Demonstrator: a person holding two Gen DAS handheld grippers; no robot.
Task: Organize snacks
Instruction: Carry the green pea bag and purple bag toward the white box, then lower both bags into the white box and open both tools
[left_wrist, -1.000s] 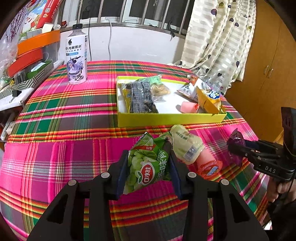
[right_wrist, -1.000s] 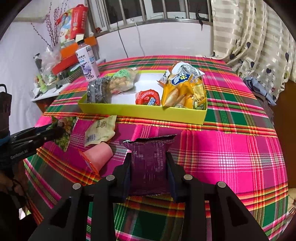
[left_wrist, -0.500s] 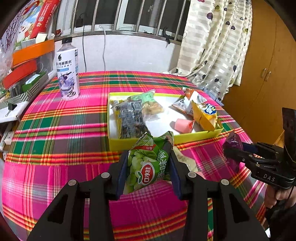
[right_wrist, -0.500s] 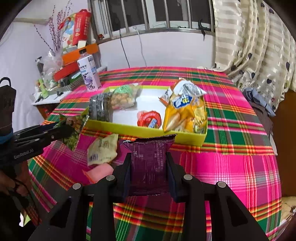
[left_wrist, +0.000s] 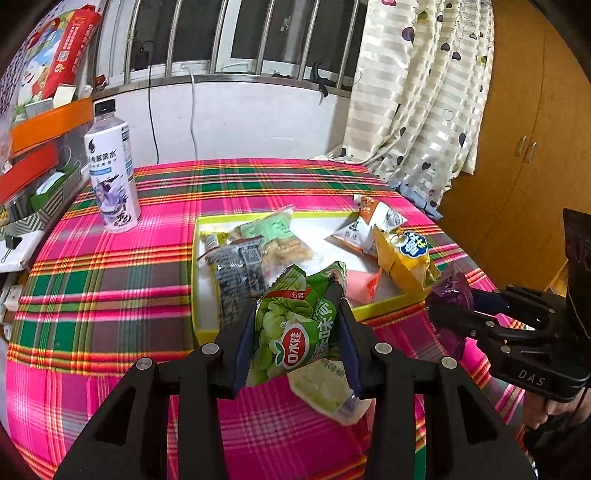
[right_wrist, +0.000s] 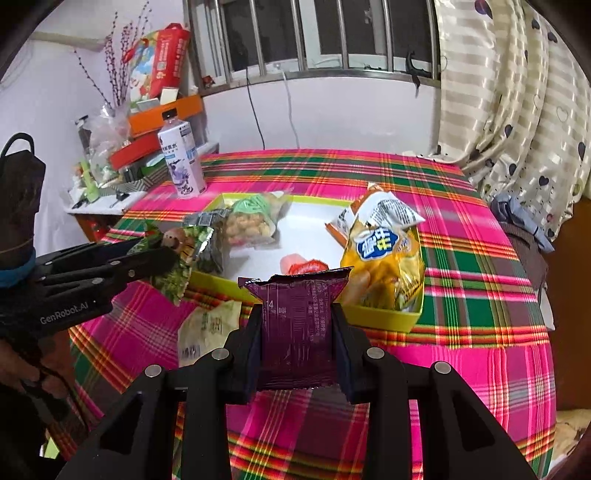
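The left tongs (left_wrist: 297, 332) clench a green snack bag (left_wrist: 295, 328); the right tongs (right_wrist: 297, 343) clench a purple packet (right_wrist: 299, 325). Both hang just short of the yellow tray (right_wrist: 384, 314) (already part-filled), mid-delivery. Next: carry each past the near rim, then release.

- "DAS" in pale letters on body of right gripper (left_wrist: 448, 314)
- "GenRobot.AI" in white on body of left gripper (right_wrist: 162, 258)
- "14" printed on purple packet (right_wrist: 299, 325); smaller lines beside it too small to read
- Chinese characters on green snack bag (left_wrist: 295, 332), red oval logo, not legible
- Chinese characters on bottle (left_wrist: 110, 177) label
- Blue badge with characters on yellow bag (right_wrist: 384, 258)
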